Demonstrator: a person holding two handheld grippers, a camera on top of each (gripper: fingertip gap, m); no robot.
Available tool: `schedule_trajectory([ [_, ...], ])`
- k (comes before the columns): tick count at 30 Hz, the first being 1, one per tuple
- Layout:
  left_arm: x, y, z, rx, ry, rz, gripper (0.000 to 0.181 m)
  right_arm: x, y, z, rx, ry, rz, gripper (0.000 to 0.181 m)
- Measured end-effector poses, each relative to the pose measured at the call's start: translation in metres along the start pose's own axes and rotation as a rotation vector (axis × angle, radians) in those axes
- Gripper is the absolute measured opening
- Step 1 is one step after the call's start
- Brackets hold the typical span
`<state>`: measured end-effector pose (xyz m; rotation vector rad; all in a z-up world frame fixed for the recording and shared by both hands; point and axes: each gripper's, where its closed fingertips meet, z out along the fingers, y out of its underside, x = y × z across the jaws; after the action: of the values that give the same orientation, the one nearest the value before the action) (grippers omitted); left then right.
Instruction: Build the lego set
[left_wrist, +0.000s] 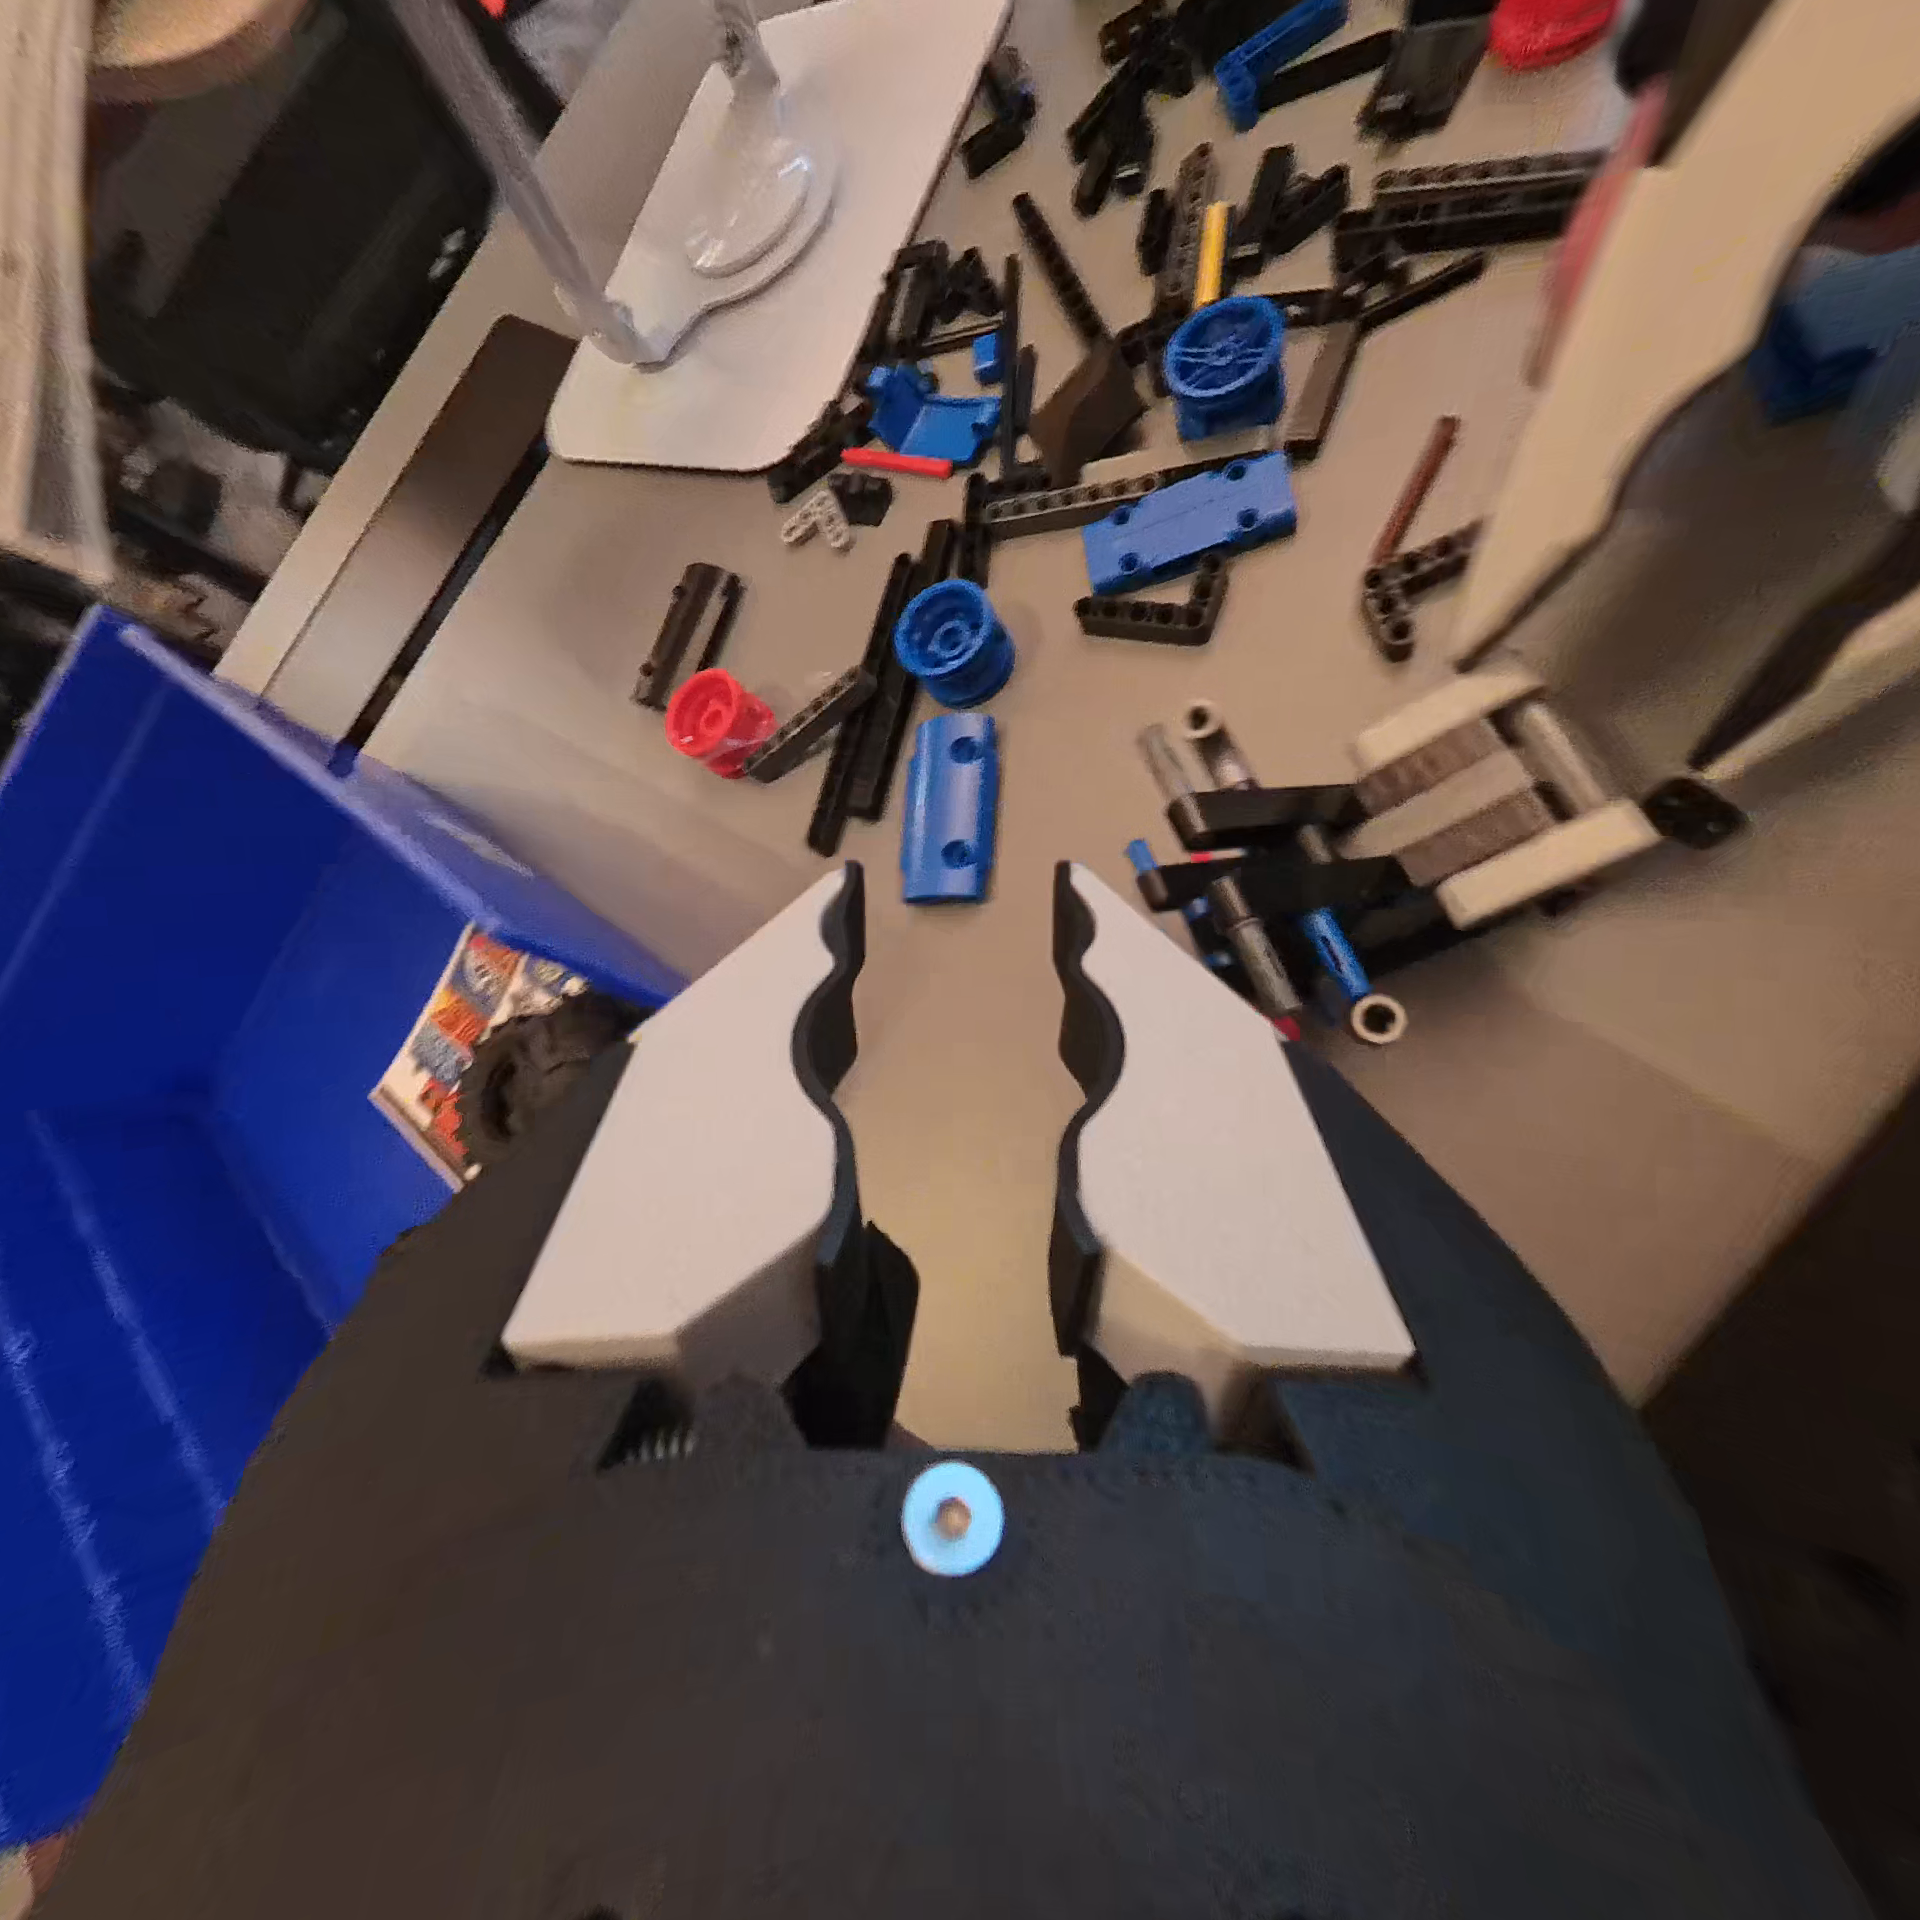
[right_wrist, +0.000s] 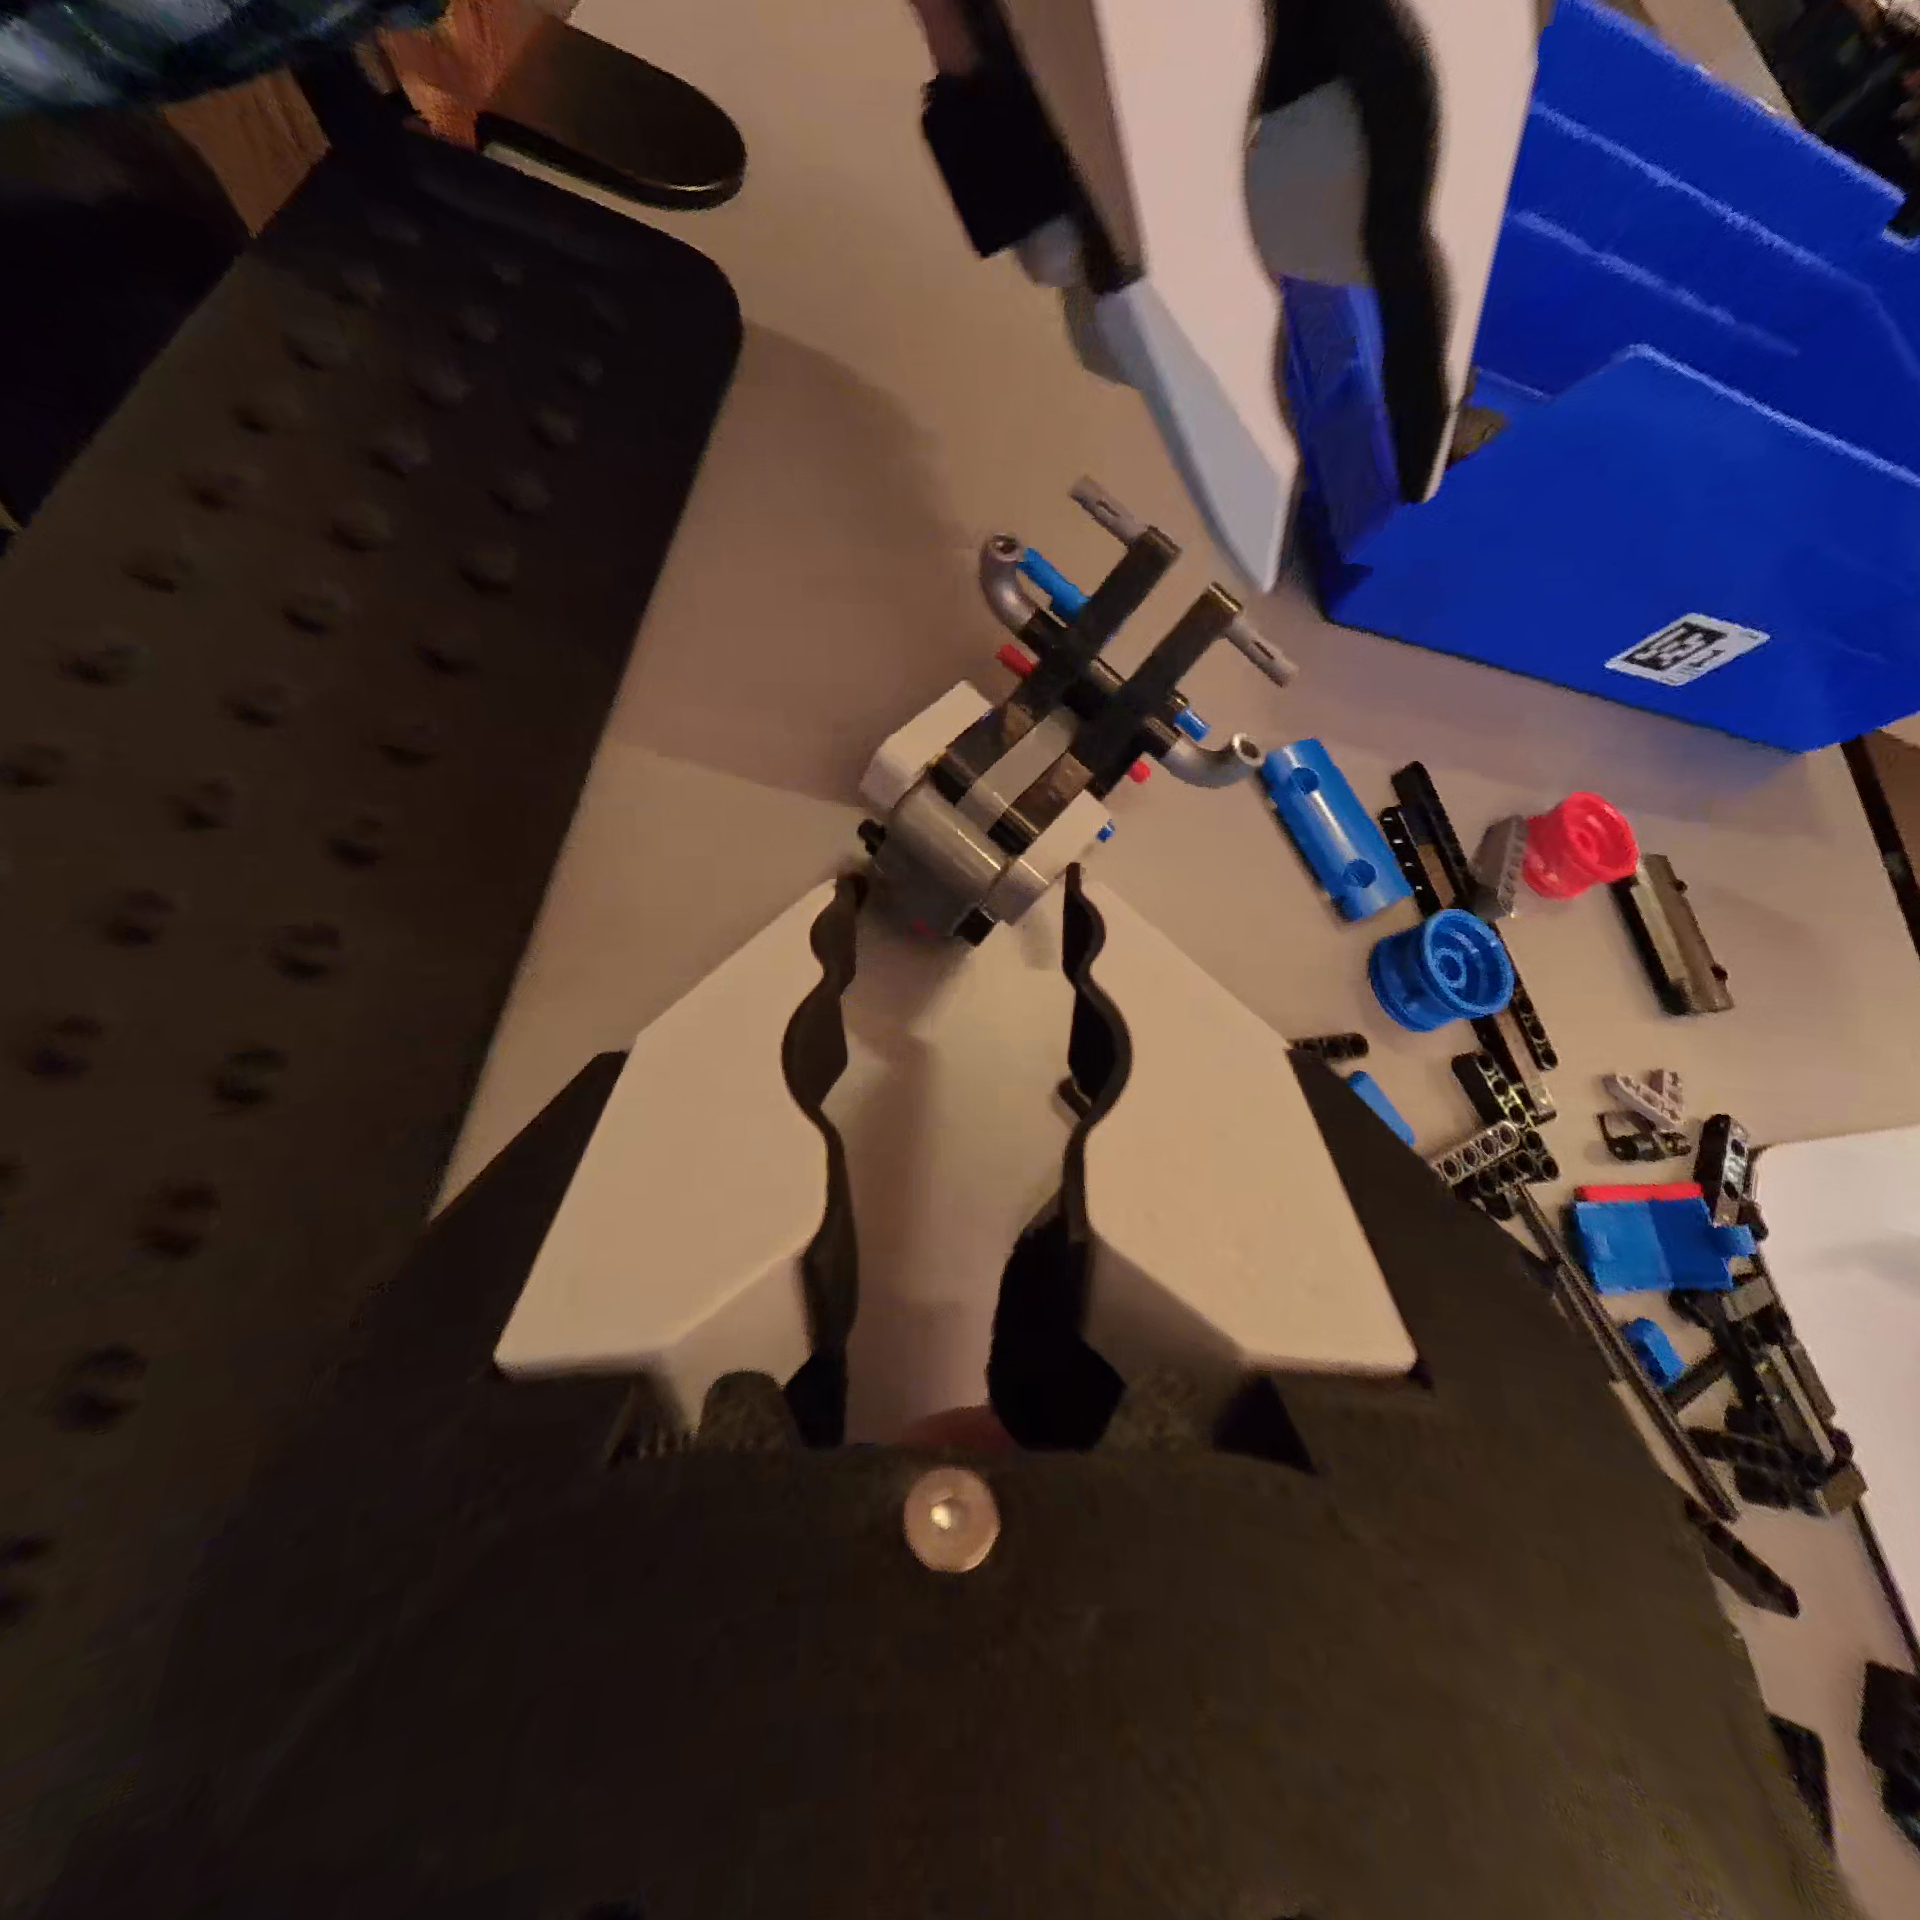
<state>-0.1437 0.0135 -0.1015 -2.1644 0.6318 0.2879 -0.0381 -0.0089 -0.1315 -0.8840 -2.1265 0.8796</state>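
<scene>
My left gripper (left_wrist: 956, 894) is open and empty above the grey table. A blue curved panel (left_wrist: 951, 810) lies just beyond its tips, with a blue wheel hub (left_wrist: 954, 644) and a red hub (left_wrist: 717, 722) farther on. My right gripper (right_wrist: 961, 894) is open. The grey and white end of the partly built assembly (right_wrist: 1039, 769) lies right at its fingertips, and I see no clamp on it. The assembly also shows in the left wrist view (left_wrist: 1403, 831), under the right gripper's fingers (left_wrist: 1621, 436). The left gripper's fingers (right_wrist: 1195, 312) hang over the table at the top of the right wrist view.
Loose black beams, a blue flat panel (left_wrist: 1190, 520) and a large blue wheel (left_wrist: 1224, 364) are scattered across the table. A blue bin (left_wrist: 208, 935) stands at its edge, also seen in the right wrist view (right_wrist: 1662, 468). A white stand base (left_wrist: 769, 260) is behind. A black dotted mat (right_wrist: 312, 727) lies beside the assembly. The left tips stand about 11 centimetres off the blue wheel hub (left_wrist: 954, 644). It is also in sight in the right wrist view (right_wrist: 1445, 938).
</scene>
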Motion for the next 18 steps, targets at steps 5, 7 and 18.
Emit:
schedule_trajectory([
  [5,0.014,-0.014,-0.031,0.114,0.073,-0.098,0.036,-0.005,0.001,-0.001,-0.006,-0.051,0.051,0.034],
  [7,0.027,-0.014,-0.036,0.112,0.105,-0.098,0.038,-0.014,-0.006,-0.001,0.008,-0.093,0.06,0.034],
  [18,0.077,-0.001,-0.028,-0.068,0.087,-0.18,0.077,-0.002,-0.005,-0.012,0.061,-0.116,0.152,0.029],
])
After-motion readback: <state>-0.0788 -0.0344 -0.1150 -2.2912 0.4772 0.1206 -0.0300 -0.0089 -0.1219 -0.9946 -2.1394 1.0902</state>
